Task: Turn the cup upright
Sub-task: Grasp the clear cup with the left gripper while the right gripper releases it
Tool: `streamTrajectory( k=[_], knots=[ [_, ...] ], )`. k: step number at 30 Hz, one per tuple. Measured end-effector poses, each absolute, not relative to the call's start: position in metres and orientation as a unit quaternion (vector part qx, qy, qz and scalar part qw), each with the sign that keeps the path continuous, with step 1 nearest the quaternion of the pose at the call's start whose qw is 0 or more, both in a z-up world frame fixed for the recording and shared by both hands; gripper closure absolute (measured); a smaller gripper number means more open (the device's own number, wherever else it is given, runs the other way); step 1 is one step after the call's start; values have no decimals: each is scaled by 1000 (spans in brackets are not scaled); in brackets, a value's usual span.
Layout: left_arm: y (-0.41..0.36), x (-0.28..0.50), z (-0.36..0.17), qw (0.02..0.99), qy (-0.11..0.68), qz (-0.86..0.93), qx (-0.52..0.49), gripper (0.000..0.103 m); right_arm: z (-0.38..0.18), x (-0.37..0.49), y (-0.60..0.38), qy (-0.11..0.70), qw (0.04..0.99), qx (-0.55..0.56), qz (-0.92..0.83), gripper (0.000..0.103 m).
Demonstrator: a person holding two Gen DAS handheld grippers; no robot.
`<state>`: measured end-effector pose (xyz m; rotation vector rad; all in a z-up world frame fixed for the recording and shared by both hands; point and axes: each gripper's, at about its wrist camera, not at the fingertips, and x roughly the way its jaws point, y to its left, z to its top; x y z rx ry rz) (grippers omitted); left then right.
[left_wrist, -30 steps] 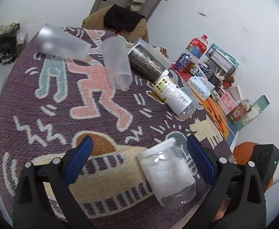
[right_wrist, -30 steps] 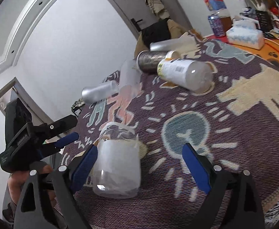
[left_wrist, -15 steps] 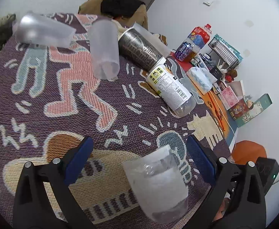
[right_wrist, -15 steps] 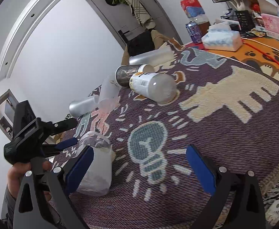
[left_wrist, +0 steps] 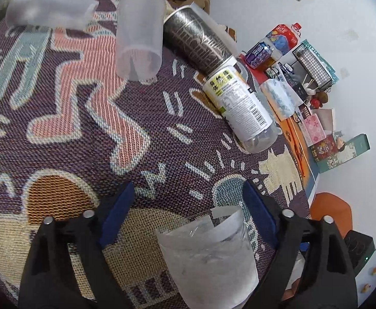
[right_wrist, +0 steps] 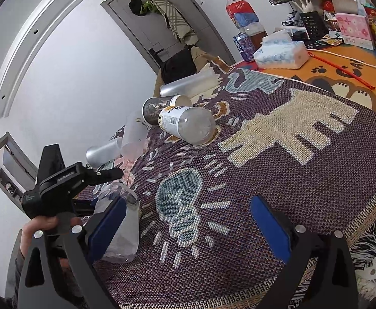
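Observation:
A clear plastic cup with a frosted paper label (left_wrist: 208, 255) sits on the patterned rug (left_wrist: 141, 118), low in the left wrist view. My left gripper (left_wrist: 188, 219) is open and its blue pads straddle the cup without touching it. In the right wrist view the same cup (right_wrist: 121, 226) stands at the lower left, partly behind my right gripper's left finger (right_wrist: 105, 229). The black left gripper (right_wrist: 67, 188) reaches over the cup there. My right gripper (right_wrist: 185, 229) is open and empty over the rug.
Several cups and bottles lie on their sides further along the rug: a frosted cup (left_wrist: 139, 36), a clear cup (left_wrist: 51, 7), a dark tumbler (left_wrist: 198, 41) and a labelled bottle (left_wrist: 242, 105). A tissue pack (right_wrist: 280, 54), drinks and boxes stand beyond, on an orange mat.
My left gripper has moved forward around the labelled cup, which is larger and nearer between its pads. My right gripper has drawn away to the right, and the cup has left its jaws.

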<state>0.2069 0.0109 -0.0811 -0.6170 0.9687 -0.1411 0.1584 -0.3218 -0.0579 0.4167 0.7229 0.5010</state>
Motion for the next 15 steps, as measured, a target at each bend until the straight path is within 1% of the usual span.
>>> streamTrajectory(
  k=[2,10,15],
  knots=[
    [10,209,-84,834,462,-66,-296,25,-58,159,-321,349,884,200,240,8],
    [8,203,-79,829,471,-79,-290,25,-59,157,-319,351,884,199,236,8],
    [6,199,-81,814,493,-88,-294,20,-60,156,-317,354,883,198,235,8]
  ],
)
